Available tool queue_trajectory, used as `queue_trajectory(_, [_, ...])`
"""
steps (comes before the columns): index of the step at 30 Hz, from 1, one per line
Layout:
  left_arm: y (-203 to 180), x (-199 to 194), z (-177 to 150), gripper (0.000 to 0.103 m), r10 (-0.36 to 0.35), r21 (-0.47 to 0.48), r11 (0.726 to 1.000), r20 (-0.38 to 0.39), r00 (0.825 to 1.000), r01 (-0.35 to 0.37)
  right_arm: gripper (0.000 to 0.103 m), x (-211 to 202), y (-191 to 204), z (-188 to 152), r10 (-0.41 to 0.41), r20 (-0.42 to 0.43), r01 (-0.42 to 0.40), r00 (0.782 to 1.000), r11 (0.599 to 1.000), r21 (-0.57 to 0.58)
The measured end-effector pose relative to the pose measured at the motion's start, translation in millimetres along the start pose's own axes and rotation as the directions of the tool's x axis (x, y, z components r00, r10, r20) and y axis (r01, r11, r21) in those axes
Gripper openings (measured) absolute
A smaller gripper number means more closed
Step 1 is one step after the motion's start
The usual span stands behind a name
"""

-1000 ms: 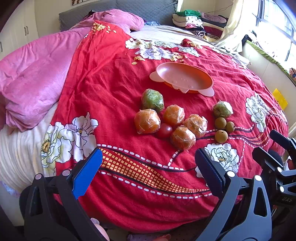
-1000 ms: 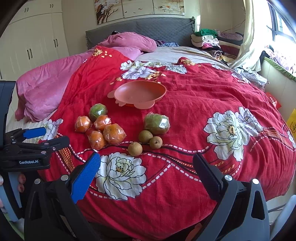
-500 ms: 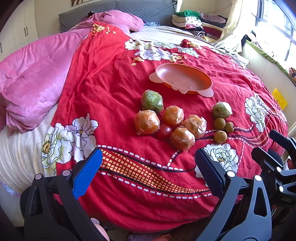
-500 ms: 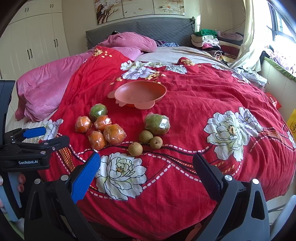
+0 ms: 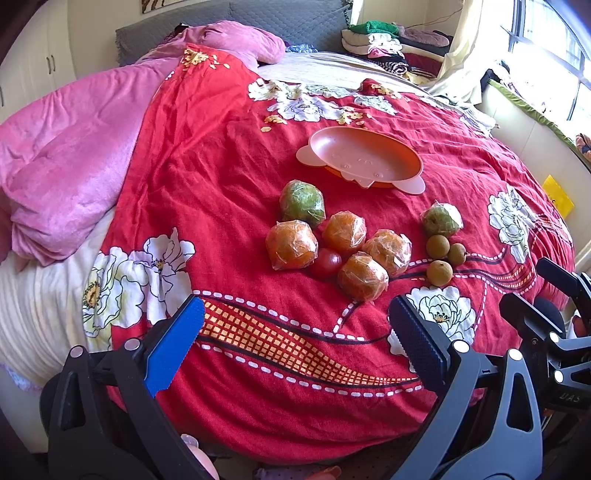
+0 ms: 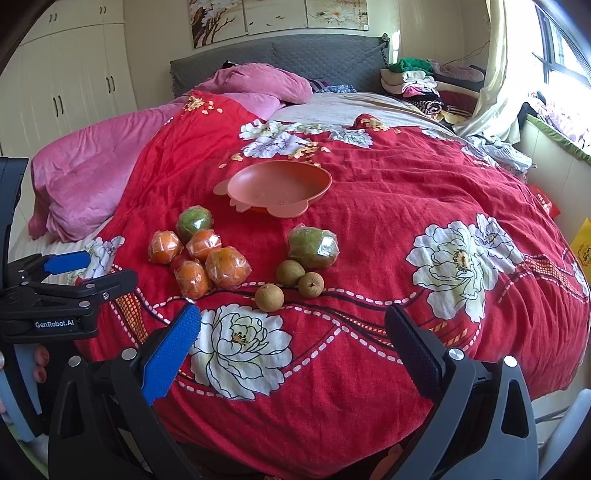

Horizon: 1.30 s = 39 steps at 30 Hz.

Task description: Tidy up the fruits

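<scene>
Landmark: pink dish (image 5: 364, 158) lying on the red flowered bedspread (image 5: 221, 155); every place below is given from it.
Fruit near the dish: a plastic-wrapped green fruit (image 5: 302, 202) sits just on your side of the dish's left end; four wrapped oranges (image 5: 291, 245) cluster on the near side of that fruit, touching or almost touching one another.
Red fruit: a small tomato-like fruit (image 5: 325, 263) is wedged among the oranges; your left camera shows it well, while the right camera shows only a sliver of it (image 6: 179, 261) between the wrappers.
Fruit right of the cluster: a second wrapped green fruit (image 6: 313, 246) lies near the dish's right end on your side, with three small brown fruits (image 6: 269, 297) just nearer to you, two of them touching.
Your left gripper (image 5: 295, 350): jaws spread wide and empty, held over the near edge of the bed, well apart from the fruit.
Your right gripper (image 6: 291, 354): jaws spread wide and empty, also at the near edge, further right of the dish.
Cross views: your right camera catches the left gripper's side and its GenRobot.AI label, plus your fingertips (image 6: 40, 363) with painted nails; your left camera shows only part of the right gripper, cut off by the frame.
Hard to make out: what kind the brown fruits are; the plastic glare blurs the peel of the wrapped ones.
Only in the right view: white wardrobe (image 6: 70, 85) and wall paintings (image 6: 277, 16).
Both views: pink blanket (image 5: 74, 147) left of the dish, folded clothes (image 6: 410, 79) beyond it.
</scene>
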<state>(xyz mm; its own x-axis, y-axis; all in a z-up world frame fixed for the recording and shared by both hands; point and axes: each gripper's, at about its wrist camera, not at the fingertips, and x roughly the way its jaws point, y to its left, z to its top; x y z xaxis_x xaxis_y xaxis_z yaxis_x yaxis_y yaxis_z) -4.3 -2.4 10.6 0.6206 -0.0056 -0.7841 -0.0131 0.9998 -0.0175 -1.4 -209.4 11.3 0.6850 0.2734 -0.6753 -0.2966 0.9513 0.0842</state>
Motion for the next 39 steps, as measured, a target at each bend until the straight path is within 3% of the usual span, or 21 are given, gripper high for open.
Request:
queue_trajectory(18, [-0.5, 5.8, -1.3, 0.094, -0.008, -0.011, 1.0, -0.01, 1.0, 0.008, 0.099, 7.4, 0.3, -0.4, -0.002, -0.018, 0.002, 1.0, 1.0, 0.009])
queue_trajectory(28, [27.2, 29.9, 1.5, 0.094, -0.014, -0.063, 0.998, -0.057, 0.998, 0.011, 0.099, 31.5, 1.1, -1.6, 0.017, -0.093, -0.017, 0.996, 1.0, 0.006])
queue_trajectory(39, [41.6, 56.2, 16.5, 0.094, -0.076, -0.05, 0.996, -0.084, 0.994, 0.072, 0.096, 53.8, 7.6, 2.8, 0.07, -0.149, -0.069, 0.986, 0.998, 0.005])
